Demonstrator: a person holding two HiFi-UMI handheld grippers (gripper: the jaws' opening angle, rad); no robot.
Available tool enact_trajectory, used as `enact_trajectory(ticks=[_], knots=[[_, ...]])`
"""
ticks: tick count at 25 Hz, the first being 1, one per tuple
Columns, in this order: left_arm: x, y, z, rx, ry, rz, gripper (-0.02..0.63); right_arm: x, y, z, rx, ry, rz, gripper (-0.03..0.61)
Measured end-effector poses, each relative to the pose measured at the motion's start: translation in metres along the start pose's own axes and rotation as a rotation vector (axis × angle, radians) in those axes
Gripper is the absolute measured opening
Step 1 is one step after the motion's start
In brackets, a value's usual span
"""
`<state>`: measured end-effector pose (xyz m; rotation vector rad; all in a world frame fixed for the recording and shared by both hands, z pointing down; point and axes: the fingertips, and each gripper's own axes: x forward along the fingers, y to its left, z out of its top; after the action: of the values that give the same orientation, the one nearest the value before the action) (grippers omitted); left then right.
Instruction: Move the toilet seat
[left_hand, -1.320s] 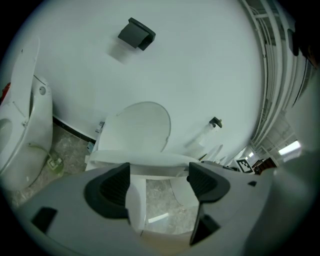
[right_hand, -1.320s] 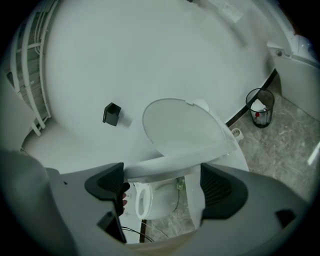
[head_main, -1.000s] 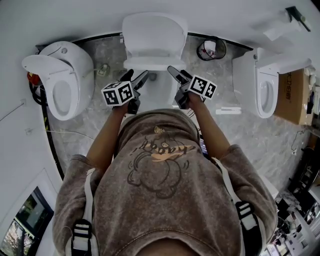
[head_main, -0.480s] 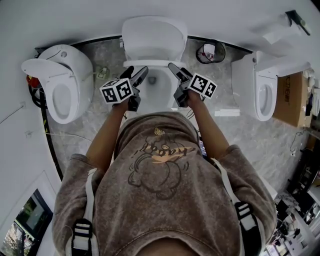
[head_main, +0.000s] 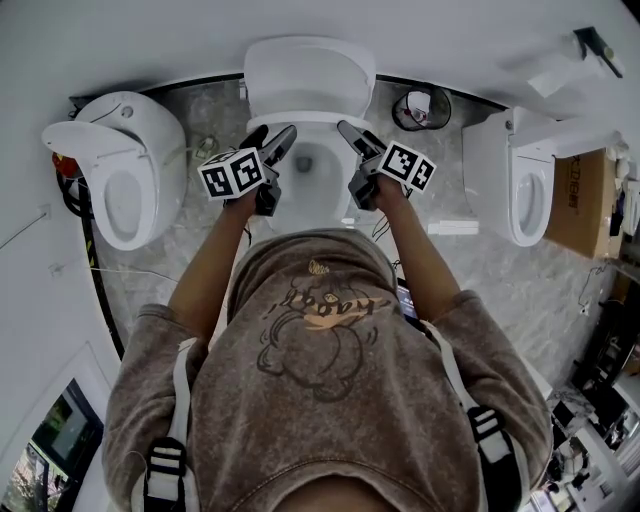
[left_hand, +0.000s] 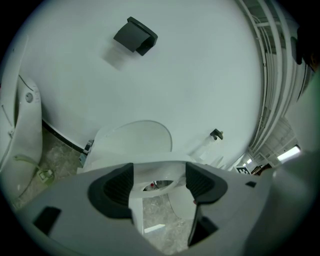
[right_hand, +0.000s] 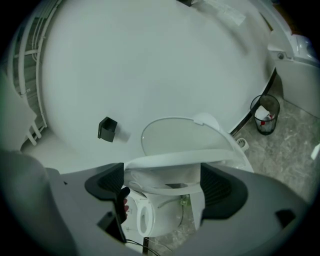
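Both grippers had shifted up the frame toward the wall since a second earlier, and the front edge of the toilet seat (head_main: 310, 121) had gone with them, uncovering more of the bowl (head_main: 318, 165).

In the head view, the left gripper (head_main: 272, 140) and right gripper (head_main: 358, 138) stood at the seat's two sides at centre top. The lid (head_main: 310, 72) leaned back against the wall. Neighbouring toilets sat at left (head_main: 120, 170) and right (head_main: 520, 180), and a waste bin (head_main: 422, 102) stood to the right of the lid.

In the left gripper view, the left gripper (left_hand: 159, 182) had its jaws spread wide, with the white toilet seat (left_hand: 157, 167) filling the gap pad to pad. The lid (left_hand: 135, 137) rose behind it.

In the right gripper view, the right gripper (right_hand: 161, 187) was likewise wide, and the toilet seat (right_hand: 175, 157) arched across from one pad to the other below the lid (right_hand: 180, 132).

The seat looked partly raised and held only at its edges. Smooth plastic in such a wide grip could slip, and the seat would then drop onto the bowl rim. Uneven lifting by the two hands could twist the hinge, and too fast a push could knock the seat against the lid.
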<state>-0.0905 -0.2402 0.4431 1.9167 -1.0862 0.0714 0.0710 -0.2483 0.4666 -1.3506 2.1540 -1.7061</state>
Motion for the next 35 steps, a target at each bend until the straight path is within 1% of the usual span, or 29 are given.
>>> enact_trajectory(ticks=[4,9,16,22,28,35], knots=[[0.007,0.002,0.008,0.01,-0.005,0.001,0.322,0.006,0.0,0.007,-0.016,-0.001,-0.005,0.472],[0.018,0.005,0.02,-0.01,-0.006,-0.01,0.318,0.016,0.0,0.018,-0.019,0.001,0.0,0.471],[0.033,0.011,0.035,0.001,0.0,-0.002,0.318,0.03,-0.001,0.032,-0.038,0.011,-0.004,0.471],[0.043,0.004,0.046,-0.024,-0.007,-0.029,0.321,0.037,-0.001,0.039,-0.054,0.033,0.004,0.471],[0.043,-0.004,0.045,-0.022,-0.014,-0.048,0.321,0.036,0.001,0.037,-0.05,0.027,0.021,0.471],[0.05,-0.008,0.053,0.005,-0.012,-0.056,0.321,0.044,0.0,0.044,-0.048,0.021,0.022,0.471]])
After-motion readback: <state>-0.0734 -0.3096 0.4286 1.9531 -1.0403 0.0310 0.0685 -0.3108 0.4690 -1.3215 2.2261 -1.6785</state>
